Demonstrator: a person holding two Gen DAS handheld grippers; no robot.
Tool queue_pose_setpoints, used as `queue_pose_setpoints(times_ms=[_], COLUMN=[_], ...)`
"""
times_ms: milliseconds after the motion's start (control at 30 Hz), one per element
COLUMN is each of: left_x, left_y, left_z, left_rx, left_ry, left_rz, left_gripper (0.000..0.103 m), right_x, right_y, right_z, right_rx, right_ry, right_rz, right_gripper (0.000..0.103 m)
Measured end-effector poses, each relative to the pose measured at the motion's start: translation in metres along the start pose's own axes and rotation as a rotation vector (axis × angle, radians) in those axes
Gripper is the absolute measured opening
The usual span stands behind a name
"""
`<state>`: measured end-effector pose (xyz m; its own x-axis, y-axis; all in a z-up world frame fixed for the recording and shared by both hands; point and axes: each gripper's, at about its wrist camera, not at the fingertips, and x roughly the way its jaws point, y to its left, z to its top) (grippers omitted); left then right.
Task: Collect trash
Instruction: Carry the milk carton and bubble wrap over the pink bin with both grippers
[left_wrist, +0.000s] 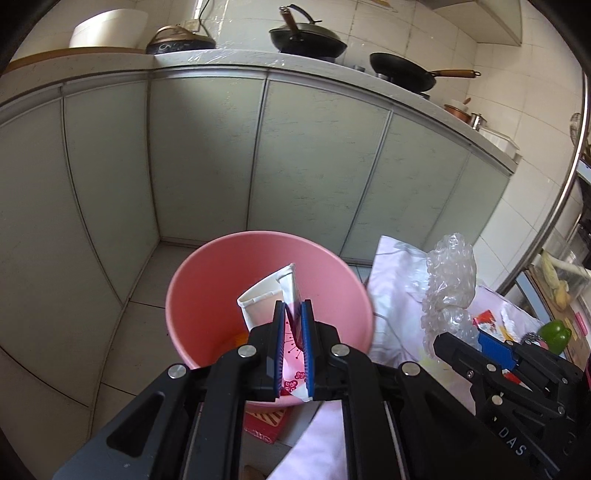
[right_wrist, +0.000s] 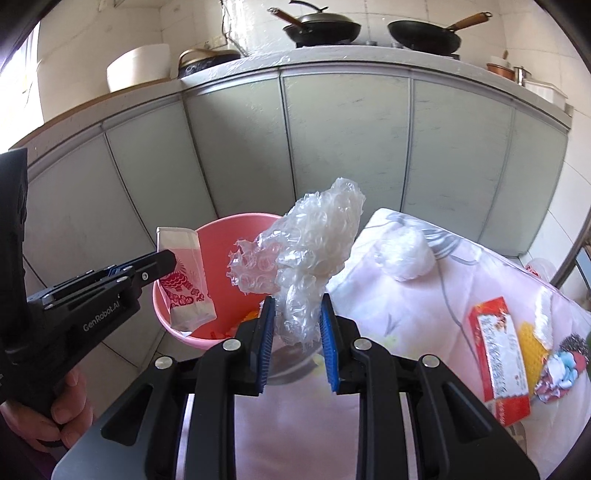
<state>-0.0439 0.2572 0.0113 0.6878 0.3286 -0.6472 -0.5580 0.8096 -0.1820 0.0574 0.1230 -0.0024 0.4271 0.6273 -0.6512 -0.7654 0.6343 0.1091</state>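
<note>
Left gripper (left_wrist: 293, 314), black with blue pads, pinching a flattened white paper cup with red-and-pink print (left_wrist: 266, 299); same cup (right_wrist: 184, 277) seen side-on from the right wrist camera. Cup's long axis running up toward 12 o'clock along the fingers in the left wrist view, crushed rim end farthest from the jaws, printed base end between the pads. From the right wrist view, long axis nearly upright, leaning slightly, top toward 11 o'clock. Held above the round pink plastic bin (left_wrist: 207, 288), which stands on the tiled floor against pale green cabinet doors (left_wrist: 199, 155).

Right gripper (right_wrist: 297, 317) clamped on a crumpled wad of clear bubble wrap (right_wrist: 310, 251), wad rising toward 12 o'clock from the pads, at the bin's right rim (right_wrist: 236, 221) and over the near edge of a table under a pale pink floral cloth (right_wrist: 424, 288).

On the cloth at 3 to 4 o'clock: a red rectangular carton (right_wrist: 498, 354), a yellow wrapper scrap (right_wrist: 532, 347), a white wadded ball (right_wrist: 406, 254) at 1 o'clock. Green pepper (left_wrist: 554, 332) at 3 o'clock in the left view. Two black woks (right_wrist: 424, 35) on the counter at 12 o'clock. A hand (right_wrist: 62, 410) on the left gripper's grip at 8 o'clock.
</note>
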Motion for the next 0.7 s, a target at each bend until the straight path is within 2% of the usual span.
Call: queue_pose_setpoints(times_ms=[433,700], left_x=[0.028,0.058], left_y=[0.028,0.045], left_z=[0.002,-0.002], left_rx=[-0.037,-0.057], left_ry=[0.031,0.091], left_rz=[0.06,0.088], left_gripper=[0.008,0.008], right_x=[0.045,0.075], right_y=[0.032,0.039], right_z=[0.013,0.011], right_rx=[-0.068,-0.069], right_ry=[0.067,0.133], right_rz=[0.043,0.064], right_gripper=[0.024,0.024])
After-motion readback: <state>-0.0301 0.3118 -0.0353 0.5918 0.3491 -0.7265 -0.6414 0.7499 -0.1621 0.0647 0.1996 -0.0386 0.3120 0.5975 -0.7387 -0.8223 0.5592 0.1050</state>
